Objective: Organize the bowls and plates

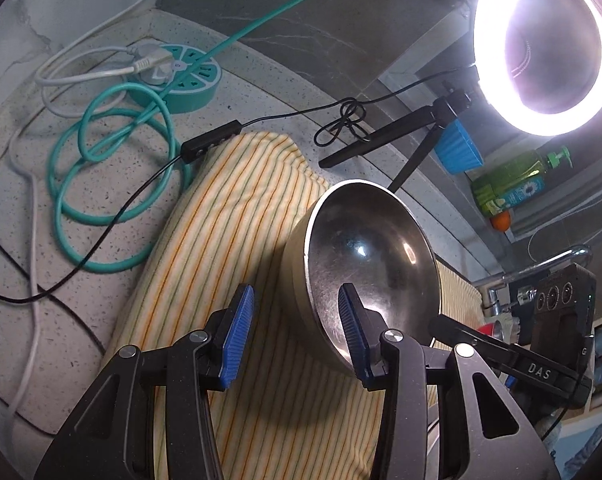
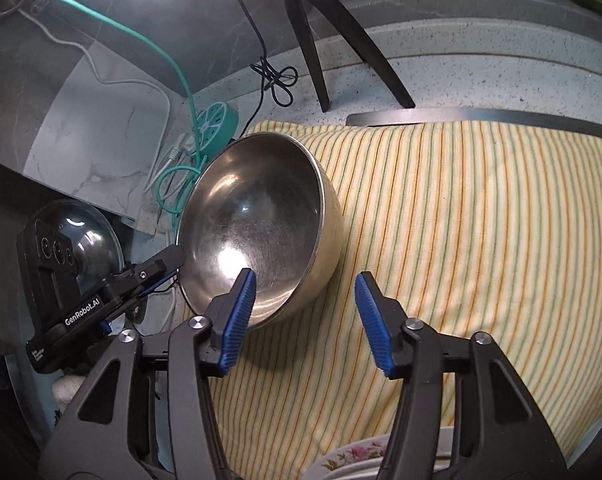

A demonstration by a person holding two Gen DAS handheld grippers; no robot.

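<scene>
Your steel bowl (image 1: 365, 264) sat tilted on the striped cloth (image 1: 237, 216), which covered the speckled tabletop (image 1: 17, 240). Your left tongs (image 1: 297, 332) were parted astride the bowl's near rim, one pad inside and one outside, neither visibly pressing. Your right tongs (image 2: 305, 320) also straddled the rim, released and grasping nothing. A floral plate (image 2: 353, 456) lay at the cloth's near edge, below the bowl.

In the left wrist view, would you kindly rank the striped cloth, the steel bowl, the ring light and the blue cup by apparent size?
Largest to smallest:
1. striped cloth
2. steel bowl and ring light, too alike to rank, and the bowl is nearer the camera
3. blue cup
</scene>
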